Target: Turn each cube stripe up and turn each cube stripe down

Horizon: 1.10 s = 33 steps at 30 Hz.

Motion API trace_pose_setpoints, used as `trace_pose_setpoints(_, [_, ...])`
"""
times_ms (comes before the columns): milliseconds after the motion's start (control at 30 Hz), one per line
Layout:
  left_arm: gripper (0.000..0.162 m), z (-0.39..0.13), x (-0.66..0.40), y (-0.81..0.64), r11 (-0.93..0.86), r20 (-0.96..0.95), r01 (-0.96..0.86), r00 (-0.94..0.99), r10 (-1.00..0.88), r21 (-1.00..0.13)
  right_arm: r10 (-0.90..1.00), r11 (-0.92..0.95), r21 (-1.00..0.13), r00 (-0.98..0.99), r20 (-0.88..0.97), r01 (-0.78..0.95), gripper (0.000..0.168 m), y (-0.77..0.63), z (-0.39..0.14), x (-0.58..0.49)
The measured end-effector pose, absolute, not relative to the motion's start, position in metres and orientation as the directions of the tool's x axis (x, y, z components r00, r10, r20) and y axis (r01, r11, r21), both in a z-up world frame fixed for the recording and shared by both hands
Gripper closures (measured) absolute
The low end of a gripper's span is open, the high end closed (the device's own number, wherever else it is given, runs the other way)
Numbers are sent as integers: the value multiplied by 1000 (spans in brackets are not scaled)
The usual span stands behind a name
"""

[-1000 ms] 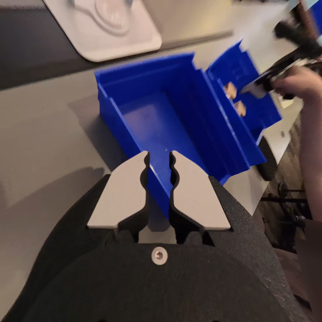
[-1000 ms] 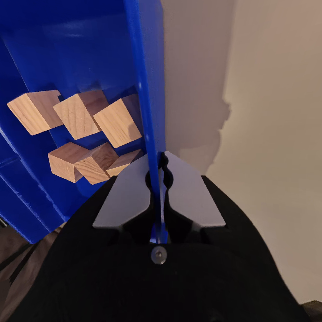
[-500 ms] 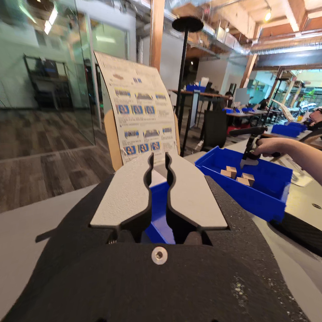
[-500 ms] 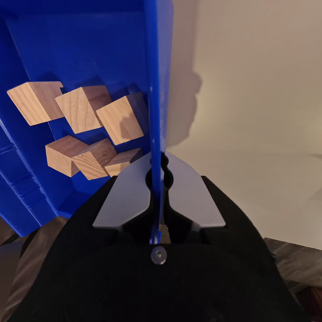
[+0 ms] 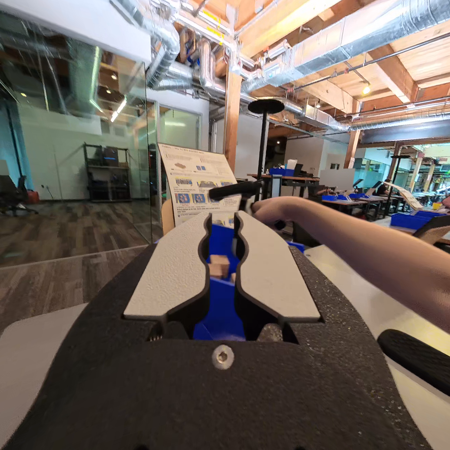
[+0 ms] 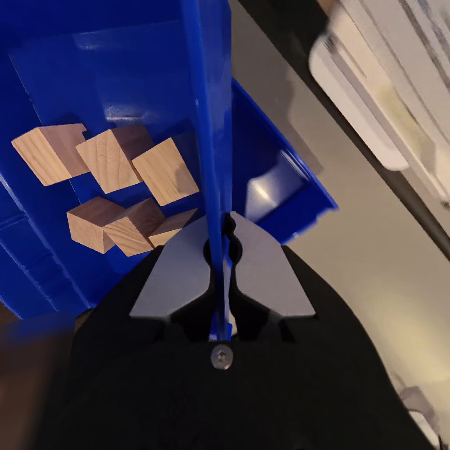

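Note:
Several plain wooden cubes (image 6: 165,170) lie loose in a blue bin (image 6: 121,80); no stripe shows on any face I can see. My right gripper (image 6: 222,216) is shut on that bin's thin side wall, one finger inside and one outside. A second, empty blue bin (image 6: 275,190) sits just past that wall. My left gripper (image 5: 222,216) points level over the table, its fingers a narrow gap apart. Through the gap I see blue bin wall and a few cubes (image 5: 219,267). The hand with the right gripper (image 5: 272,214) is just beyond my left fingertips.
A printed instruction sheet (image 5: 199,175) leans upright behind the bins. The person's forearm (image 5: 365,255) crosses the right side above the white table (image 5: 341,314). A black padded object (image 5: 414,360) lies at the right. A blurred white tray (image 6: 360,126) sits beyond the bins.
My left gripper has tilted up from looking down on the empty bin to level. The right gripper has carried the cube bin leftward, next to the empty bin.

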<state>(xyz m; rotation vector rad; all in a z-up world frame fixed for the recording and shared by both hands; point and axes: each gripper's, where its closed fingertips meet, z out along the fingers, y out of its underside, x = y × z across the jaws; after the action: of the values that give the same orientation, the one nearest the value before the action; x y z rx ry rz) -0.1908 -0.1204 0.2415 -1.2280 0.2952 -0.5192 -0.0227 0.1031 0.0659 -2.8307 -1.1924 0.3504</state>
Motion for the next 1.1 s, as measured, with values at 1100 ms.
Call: trace_pose_setpoints(1100, [141, 222, -132, -156, 179, -88, 63, 683, -725, -982, 791, -579, -72, 539, -289, 812, 156, 72, -121, -275])
